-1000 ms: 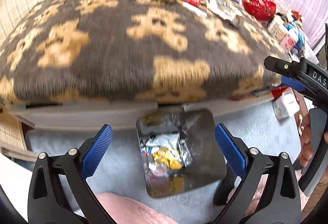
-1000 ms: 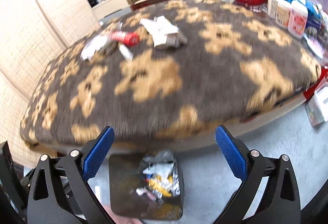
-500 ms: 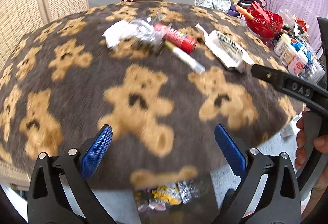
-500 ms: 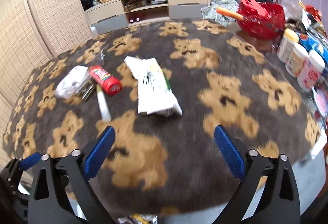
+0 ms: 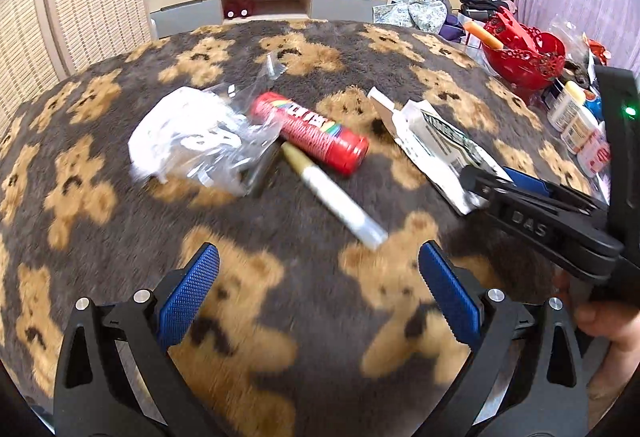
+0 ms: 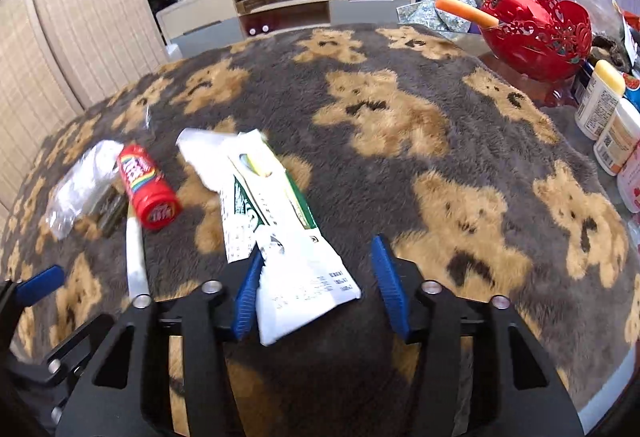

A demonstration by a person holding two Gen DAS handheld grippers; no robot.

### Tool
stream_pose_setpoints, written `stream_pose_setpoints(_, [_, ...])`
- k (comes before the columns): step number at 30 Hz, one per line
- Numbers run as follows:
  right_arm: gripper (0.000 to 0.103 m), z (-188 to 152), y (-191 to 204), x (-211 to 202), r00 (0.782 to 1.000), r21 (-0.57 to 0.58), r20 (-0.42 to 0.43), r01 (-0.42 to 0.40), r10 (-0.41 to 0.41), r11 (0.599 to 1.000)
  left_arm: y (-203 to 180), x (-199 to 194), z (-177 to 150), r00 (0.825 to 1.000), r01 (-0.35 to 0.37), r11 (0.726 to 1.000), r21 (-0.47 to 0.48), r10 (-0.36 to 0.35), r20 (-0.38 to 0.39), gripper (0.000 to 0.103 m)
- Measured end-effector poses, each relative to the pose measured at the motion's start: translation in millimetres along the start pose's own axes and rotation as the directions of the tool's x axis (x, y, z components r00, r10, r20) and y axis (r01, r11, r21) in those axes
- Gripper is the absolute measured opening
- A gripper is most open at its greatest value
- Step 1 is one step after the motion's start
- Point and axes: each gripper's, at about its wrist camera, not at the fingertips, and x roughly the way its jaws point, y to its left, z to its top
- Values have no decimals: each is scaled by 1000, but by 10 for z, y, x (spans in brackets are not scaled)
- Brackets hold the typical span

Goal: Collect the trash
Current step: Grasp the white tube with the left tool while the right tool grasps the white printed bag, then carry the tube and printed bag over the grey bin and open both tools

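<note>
Red tube (image 5: 310,132), one marker (image 5: 334,196), one wrapper (image 6: 280,221), one bag (image 5: 192,137).

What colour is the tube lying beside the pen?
Red tube with a rainbow stripe, clearest in the left wrist view.

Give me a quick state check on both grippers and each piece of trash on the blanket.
left gripper: open, empty, above the blanket.
right gripper: open, straddling the wrapper's near end.
white-green wrapper: flat, crumpled, not gripped.
red tube: on its side, capped.
white marker: lying flat beside the tube.
clear plastic bag: crumpled, untouched.
red basket: upright beyond the blanket's edge.
</note>
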Motion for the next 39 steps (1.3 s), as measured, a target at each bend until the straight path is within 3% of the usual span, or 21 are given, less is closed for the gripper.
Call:
stream_pose_setpoints(2, [38, 39, -30, 20, 1000, -2, 7, -7, 7, 1000, -25, 108, 52, 1000, -6, 1000, 1, 6, -6, 94])
stream_pose_setpoints(7, [37, 46, -23, 40, 1000, -25, 20, -13, 13, 1000, -75, 344, 114, 999, -22, 1000, 10, 23, -40, 69])
stream_pose_setpoints(10, [37, 44, -30, 42, 1000, -25, 23, -18, 18, 1000, -106, 378, 117, 998, -46, 999, 29, 47, -28, 64])
stream_pose_setpoints(12, [37, 40, -25, 40, 1000, -29, 23, -14, 15, 999, -112, 369, 117, 998, -54, 998, 32, 55, -19, 49])
stream_pose_setpoints(18, [37, -29, 5, -19, 1000, -26, 16, -9, 9, 1000, -18, 258, 21, 999, -48, 998, 27, 48, -12, 17])
stream_pose_setpoints(21, [36, -88, 20, -93, 1000, -22, 11, -12, 12, 1000, 40, 175, -81, 999, -31, 999, 25, 31, -21, 11])
stream_pose_setpoints(39, [33, -888, 205, -785, 999, 13, -35, -30, 30, 999, 120, -590, -1094, 997, 38, 999, 10, -37, -69, 11])
